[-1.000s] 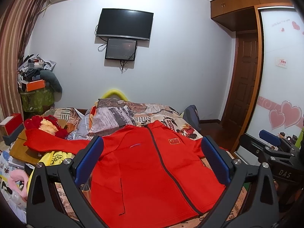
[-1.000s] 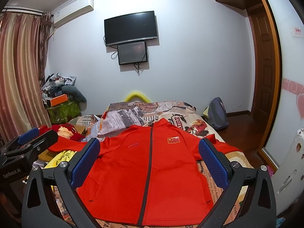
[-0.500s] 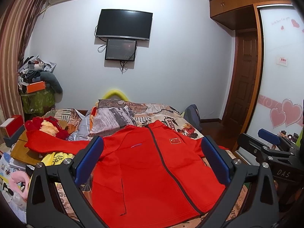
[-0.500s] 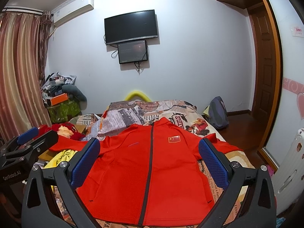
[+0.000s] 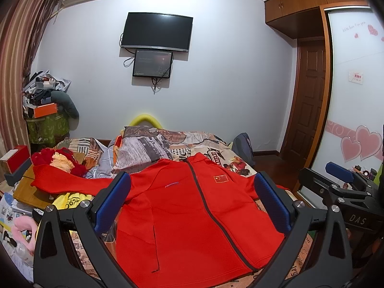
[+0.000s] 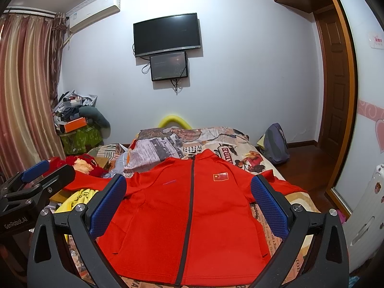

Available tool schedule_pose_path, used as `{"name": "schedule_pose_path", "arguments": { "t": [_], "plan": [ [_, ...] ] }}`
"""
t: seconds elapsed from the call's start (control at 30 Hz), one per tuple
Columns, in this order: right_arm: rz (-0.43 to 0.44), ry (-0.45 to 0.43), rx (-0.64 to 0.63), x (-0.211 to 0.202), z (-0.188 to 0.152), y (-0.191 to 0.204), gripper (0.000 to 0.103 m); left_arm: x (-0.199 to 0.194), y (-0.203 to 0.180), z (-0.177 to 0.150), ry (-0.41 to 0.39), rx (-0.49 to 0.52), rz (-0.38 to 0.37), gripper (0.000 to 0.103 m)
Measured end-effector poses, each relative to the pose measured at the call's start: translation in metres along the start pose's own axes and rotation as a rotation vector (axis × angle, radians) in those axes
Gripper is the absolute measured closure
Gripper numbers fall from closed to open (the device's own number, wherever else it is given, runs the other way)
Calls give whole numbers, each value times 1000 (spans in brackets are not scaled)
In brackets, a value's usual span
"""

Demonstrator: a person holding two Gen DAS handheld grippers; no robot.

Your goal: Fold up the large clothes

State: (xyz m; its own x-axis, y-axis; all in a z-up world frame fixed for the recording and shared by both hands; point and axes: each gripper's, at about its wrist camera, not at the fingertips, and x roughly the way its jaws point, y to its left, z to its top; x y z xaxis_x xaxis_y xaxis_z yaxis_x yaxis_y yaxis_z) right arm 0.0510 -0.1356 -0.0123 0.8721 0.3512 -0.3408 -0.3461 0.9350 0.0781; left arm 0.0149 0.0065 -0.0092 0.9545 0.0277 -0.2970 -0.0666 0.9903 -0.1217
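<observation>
A red zip-up jacket with a small flag badge lies flat, front up, on the bed; it also shows in the right wrist view. Its left sleeve stretches out over clutter at the bed's left side. Its right sleeve lies toward the bed's right edge. My left gripper is open and empty, held above the jacket's near half. My right gripper is open and empty, also above the near half. Each gripper shows at the edge of the other's view.
The bed has a printed cover and pillows at the far end. Clutter, a yellow cloth and a red plush lie left of the bed. A backpack sits on the floor at right, near a wooden door.
Both grippers drifted very slightly; the jacket has not moved and both stay open.
</observation>
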Motion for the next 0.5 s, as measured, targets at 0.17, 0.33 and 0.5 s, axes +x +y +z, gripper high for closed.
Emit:
{"name": "schedule_pose_path", "arguments": {
  "t": [0.17,0.33,0.5],
  "plan": [
    [1,0,-1,0,0,0,0,-1,0,0,0,1,2,0],
    [3,4,-7,1,1,2,0,-2,3,1,1,-7,7,0],
    [2,11,-10,5,2,2,0,1,6,3,2,-1,20,0]
  ]
}}
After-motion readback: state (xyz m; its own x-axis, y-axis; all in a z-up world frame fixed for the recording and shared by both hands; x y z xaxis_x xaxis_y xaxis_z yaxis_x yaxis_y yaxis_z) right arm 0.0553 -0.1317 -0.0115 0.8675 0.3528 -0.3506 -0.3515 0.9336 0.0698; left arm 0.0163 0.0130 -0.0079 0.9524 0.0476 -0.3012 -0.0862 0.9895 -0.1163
